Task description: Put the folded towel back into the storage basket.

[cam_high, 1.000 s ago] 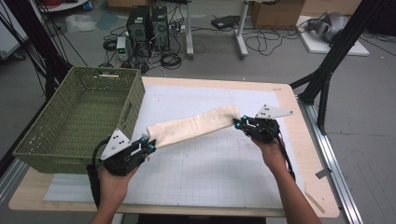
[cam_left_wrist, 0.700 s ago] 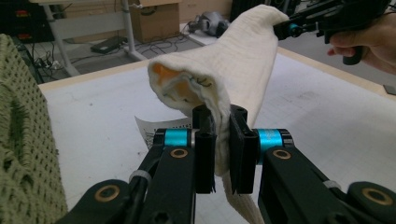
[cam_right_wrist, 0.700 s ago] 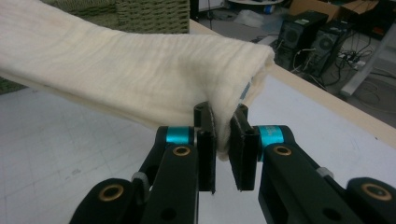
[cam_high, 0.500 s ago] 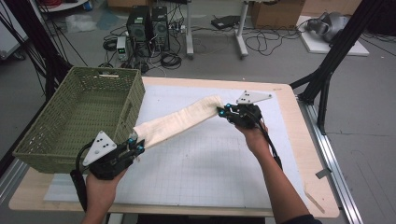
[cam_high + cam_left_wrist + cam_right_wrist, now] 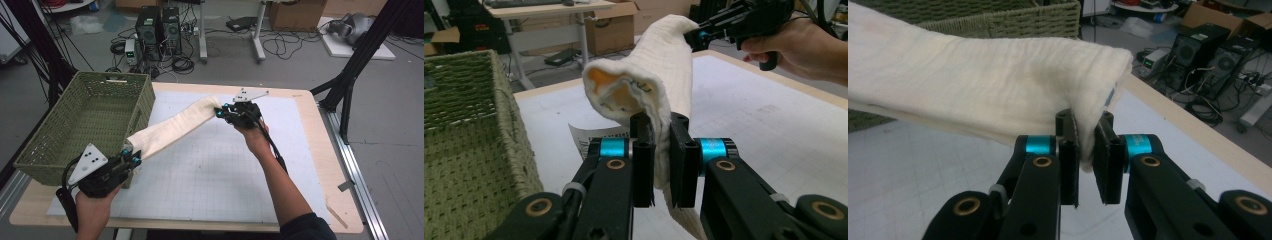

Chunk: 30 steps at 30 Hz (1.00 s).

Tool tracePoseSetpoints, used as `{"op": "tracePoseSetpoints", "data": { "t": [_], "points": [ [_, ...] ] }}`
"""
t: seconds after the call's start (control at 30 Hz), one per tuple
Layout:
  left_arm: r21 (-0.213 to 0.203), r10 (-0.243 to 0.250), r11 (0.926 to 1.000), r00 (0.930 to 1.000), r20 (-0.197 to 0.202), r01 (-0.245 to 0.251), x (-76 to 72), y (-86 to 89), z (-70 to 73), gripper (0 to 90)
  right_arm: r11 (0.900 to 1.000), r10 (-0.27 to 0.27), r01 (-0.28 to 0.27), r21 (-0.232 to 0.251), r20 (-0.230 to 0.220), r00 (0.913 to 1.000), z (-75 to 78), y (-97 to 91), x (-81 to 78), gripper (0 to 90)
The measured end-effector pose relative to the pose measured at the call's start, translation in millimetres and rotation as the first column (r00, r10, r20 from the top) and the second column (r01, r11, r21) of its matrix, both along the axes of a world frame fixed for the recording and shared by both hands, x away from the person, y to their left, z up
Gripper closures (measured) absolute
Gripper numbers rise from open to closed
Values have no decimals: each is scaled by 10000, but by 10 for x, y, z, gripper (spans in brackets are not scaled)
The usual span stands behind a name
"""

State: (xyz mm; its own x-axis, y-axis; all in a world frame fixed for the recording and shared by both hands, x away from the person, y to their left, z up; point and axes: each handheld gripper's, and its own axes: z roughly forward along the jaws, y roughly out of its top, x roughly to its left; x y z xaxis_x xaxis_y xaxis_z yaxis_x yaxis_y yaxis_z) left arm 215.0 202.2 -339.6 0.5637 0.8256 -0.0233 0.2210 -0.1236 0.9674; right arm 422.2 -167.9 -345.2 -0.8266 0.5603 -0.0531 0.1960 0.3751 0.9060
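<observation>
A long cream folded cloth hangs stretched in the air between both grippers, above the white gridded mat. My left gripper is shut on its near end, beside the basket's front corner; its jaws pinch the cloth edge. My right gripper is shut on the far end at the back of the table, with the cloth clamped between its black jaws. The cloth's open fold shows a yellowish inside.
A green woven basket stands at the table's left edge, its wall close to my left gripper. A paper sheet lies beside it. The wooden table edge runs along the right. Computers and cables sit on the floor beyond.
Both grippers carried the cloth toward the left and back. The left gripper dropped to the basket's front corner and the right one moved farther back, so the cloth slants more steeply.
</observation>
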Motion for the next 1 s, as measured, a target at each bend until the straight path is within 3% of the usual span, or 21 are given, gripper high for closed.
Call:
{"op": "tracePoseSetpoints", "data": {
  "t": [0.6, 1.0],
  "points": [
    [-115, 1027, 9947, 9944, 252, -1024, -141, 436, 70, 821, 9977, 667, -668, 60, 162, 9976, 114, 646, 196, 822],
    [-238, 1758, 9843, 9840, 302, -1751, -230, 738, 104, 821, 9894, 1288, -1298, 646, 198, 9915, 133, 984, 262, 822]
  ]
}}
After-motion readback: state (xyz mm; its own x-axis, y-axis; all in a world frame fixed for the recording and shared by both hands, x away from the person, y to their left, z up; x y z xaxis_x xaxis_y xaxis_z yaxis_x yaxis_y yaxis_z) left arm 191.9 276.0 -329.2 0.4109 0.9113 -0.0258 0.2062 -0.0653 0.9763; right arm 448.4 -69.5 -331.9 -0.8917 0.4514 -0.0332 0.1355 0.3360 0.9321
